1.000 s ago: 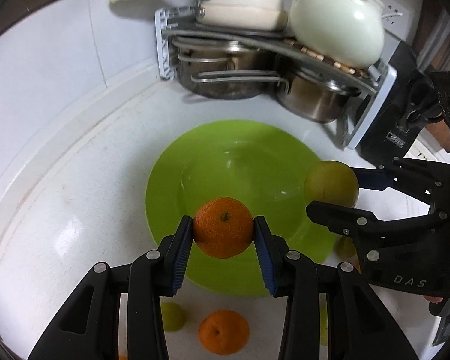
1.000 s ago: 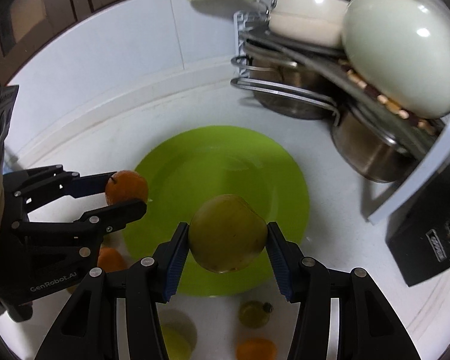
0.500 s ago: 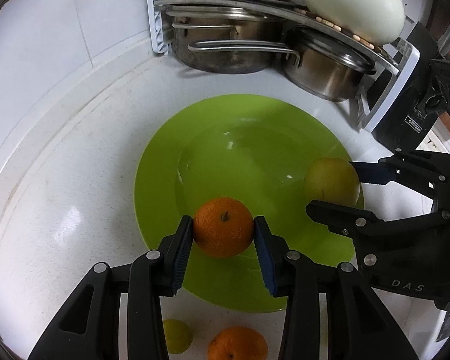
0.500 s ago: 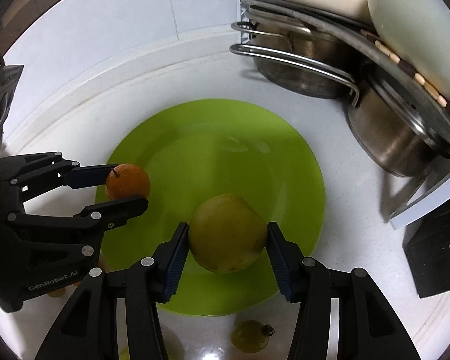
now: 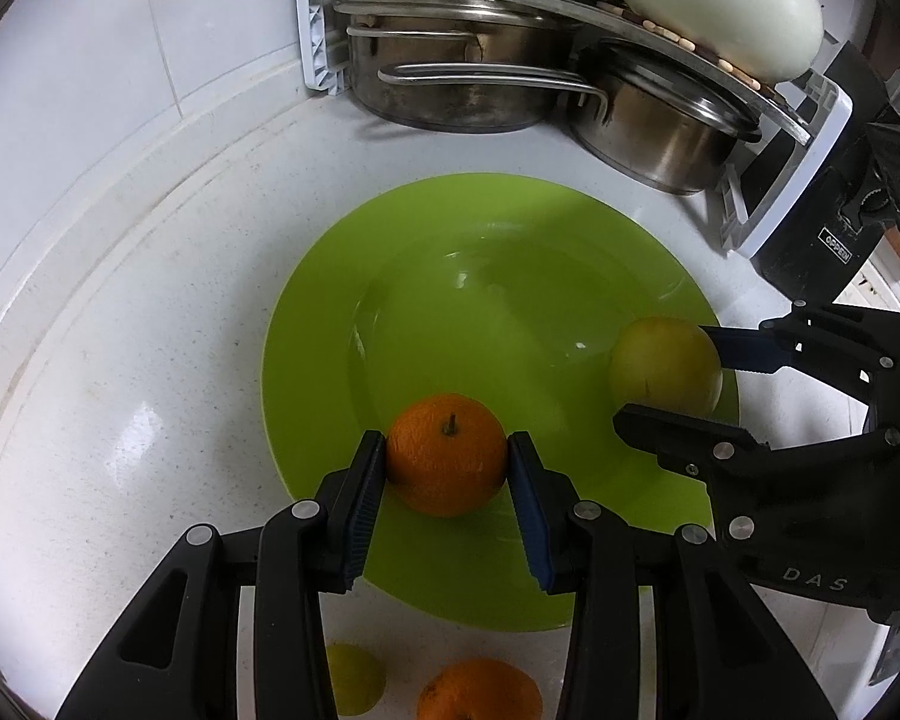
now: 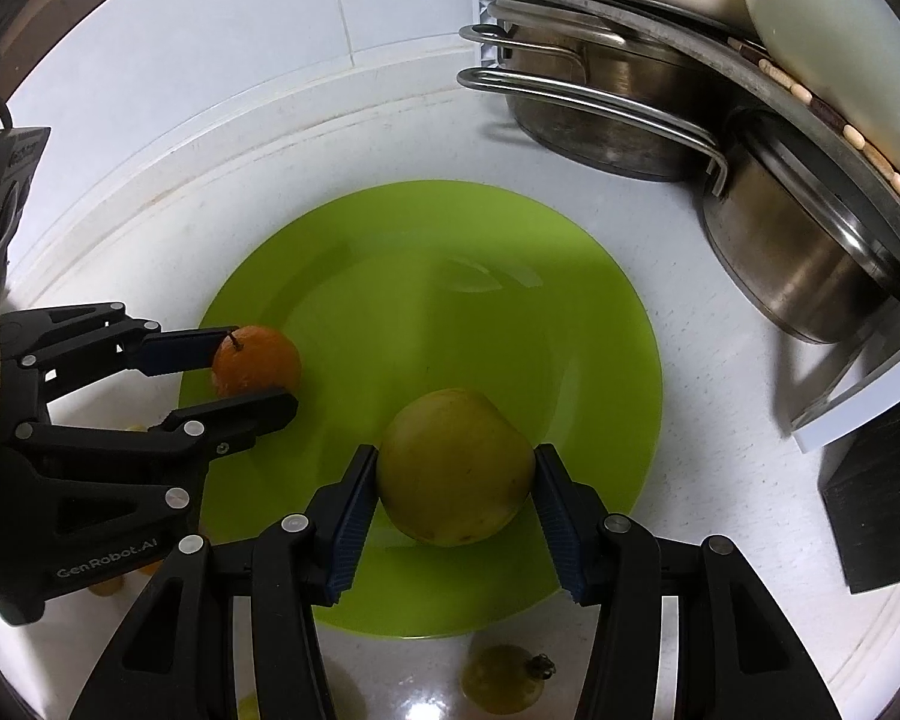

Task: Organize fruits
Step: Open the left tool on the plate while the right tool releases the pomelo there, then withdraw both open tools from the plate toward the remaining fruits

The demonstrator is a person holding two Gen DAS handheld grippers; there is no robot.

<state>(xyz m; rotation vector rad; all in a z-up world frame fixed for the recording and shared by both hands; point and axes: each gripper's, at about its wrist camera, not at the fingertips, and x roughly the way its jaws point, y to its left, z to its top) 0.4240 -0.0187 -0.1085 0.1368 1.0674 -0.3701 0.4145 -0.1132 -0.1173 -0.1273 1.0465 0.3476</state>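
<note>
My left gripper is shut on an orange with a short stem, low over the near left part of a bright green plate. My right gripper is shut on a yellow-green pear, low over the plate's near right part. The right gripper and pear also show in the left wrist view. The left gripper and orange show at the left of the right wrist view.
Loose fruit lies on the white counter before the plate: an orange, a small green fruit and a yellowish one. A rack with steel pots and a black box stand behind and right.
Both grippers have moved forward and down over the green plate with their fruit still held. The plate now fills more of each view.
</note>
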